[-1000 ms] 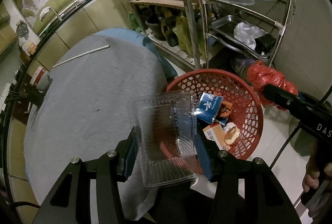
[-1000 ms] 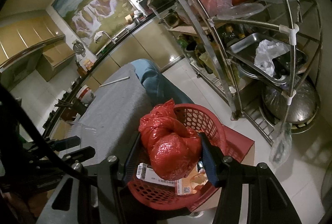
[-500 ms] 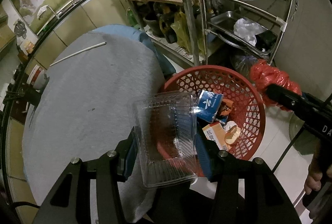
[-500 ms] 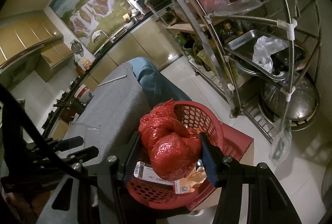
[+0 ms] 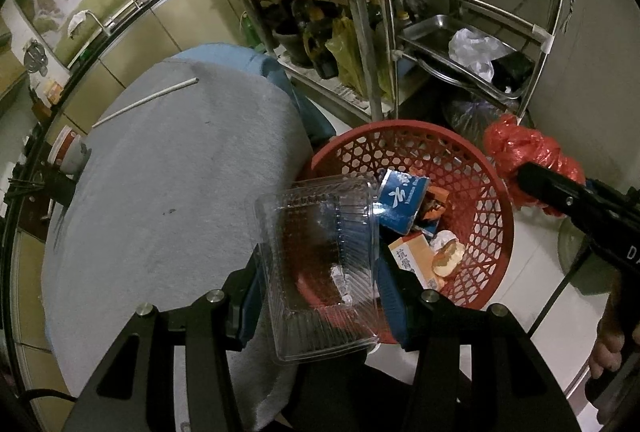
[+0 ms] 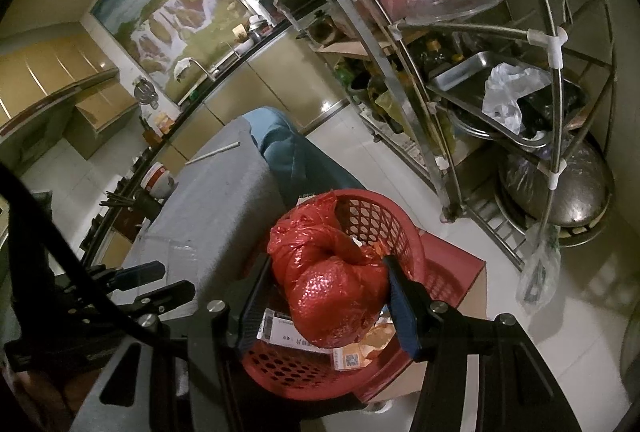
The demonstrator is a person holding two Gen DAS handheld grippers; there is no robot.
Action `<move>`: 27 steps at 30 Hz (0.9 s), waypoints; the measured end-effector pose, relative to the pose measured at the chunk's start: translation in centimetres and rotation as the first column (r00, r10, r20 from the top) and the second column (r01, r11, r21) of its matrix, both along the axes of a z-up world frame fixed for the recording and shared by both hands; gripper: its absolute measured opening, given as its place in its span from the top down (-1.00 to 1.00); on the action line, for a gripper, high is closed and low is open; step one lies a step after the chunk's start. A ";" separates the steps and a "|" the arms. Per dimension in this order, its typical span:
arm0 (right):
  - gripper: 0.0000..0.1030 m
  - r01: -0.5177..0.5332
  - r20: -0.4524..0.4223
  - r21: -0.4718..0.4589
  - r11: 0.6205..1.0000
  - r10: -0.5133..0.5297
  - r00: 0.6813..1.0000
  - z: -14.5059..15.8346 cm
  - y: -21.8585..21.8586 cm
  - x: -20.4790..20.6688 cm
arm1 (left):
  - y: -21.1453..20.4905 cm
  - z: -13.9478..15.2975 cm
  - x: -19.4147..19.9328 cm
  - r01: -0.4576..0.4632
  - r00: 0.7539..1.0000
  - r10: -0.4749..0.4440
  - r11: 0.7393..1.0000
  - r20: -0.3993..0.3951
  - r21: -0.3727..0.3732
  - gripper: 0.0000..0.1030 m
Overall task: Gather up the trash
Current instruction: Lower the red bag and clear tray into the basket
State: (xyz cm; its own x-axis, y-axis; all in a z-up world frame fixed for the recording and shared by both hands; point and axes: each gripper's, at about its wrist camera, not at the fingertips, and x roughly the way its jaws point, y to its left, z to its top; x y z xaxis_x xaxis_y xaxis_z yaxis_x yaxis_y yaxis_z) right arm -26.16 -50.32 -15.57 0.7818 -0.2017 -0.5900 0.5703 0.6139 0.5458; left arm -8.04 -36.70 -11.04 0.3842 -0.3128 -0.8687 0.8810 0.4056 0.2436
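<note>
My left gripper (image 5: 316, 296) is shut on a clear plastic clamshell container (image 5: 320, 264), held over the near-left rim of a red mesh basket (image 5: 480, 200) on the floor. Cartons and wrappers, among them a blue packet (image 5: 402, 200), lie in that basket. My right gripper (image 6: 324, 304) is shut on a knotted red plastic bag (image 6: 332, 284), which hangs above the basket (image 6: 384, 220). In the left wrist view the red bag (image 5: 524, 148) and the right gripper's black body (image 5: 580, 204) sit over the basket's right rim, with a hand (image 5: 612, 340) below.
A round table with a grey cloth (image 5: 160, 192) stands left of the basket; a white straw (image 5: 144, 102) and a cup (image 5: 66, 152) lie at its far side. A steel rack (image 5: 460, 32) crowded with pots, trays and bags rises behind the basket. Pale tiled floor (image 6: 520, 312) to the right.
The left wrist view has shifted slightly so the basket sits a little higher in frame; both grips are unchanged and the right gripper holds still.
</note>
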 end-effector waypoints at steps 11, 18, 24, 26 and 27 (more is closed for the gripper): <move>-0.12 -0.008 0.000 0.020 1.000 0.008 1.000 -0.5 -0.1 0.2 | -0.3 -0.7 0.2 -0.003 1.000 0.003 1.000 -0.004 0.015 -0.04; -0.12 -0.014 0.002 0.028 1.000 0.014 1.000 -0.7 -0.2 0.4 | -0.7 -1.2 0.5 -0.005 1.000 0.005 1.000 -0.015 0.025 -0.05; -0.13 -0.016 0.001 0.030 0.999 0.016 1.000 -0.8 -0.3 0.4 | -0.8 -1.6 0.6 -0.003 1.000 0.004 1.000 -0.024 0.026 -0.05; -0.13 -0.016 -0.001 0.030 0.999 0.016 1.000 -0.8 -0.2 0.5 | -0.9 -1.7 0.6 -0.005 1.000 0.006 1.000 -0.027 0.028 -0.05; -0.13 -0.017 -0.002 0.031 0.999 0.017 1.000 -0.8 -0.2 0.5 | -0.9 -1.8 0.7 -0.005 1.000 0.006 1.000 -0.029 0.029 -0.05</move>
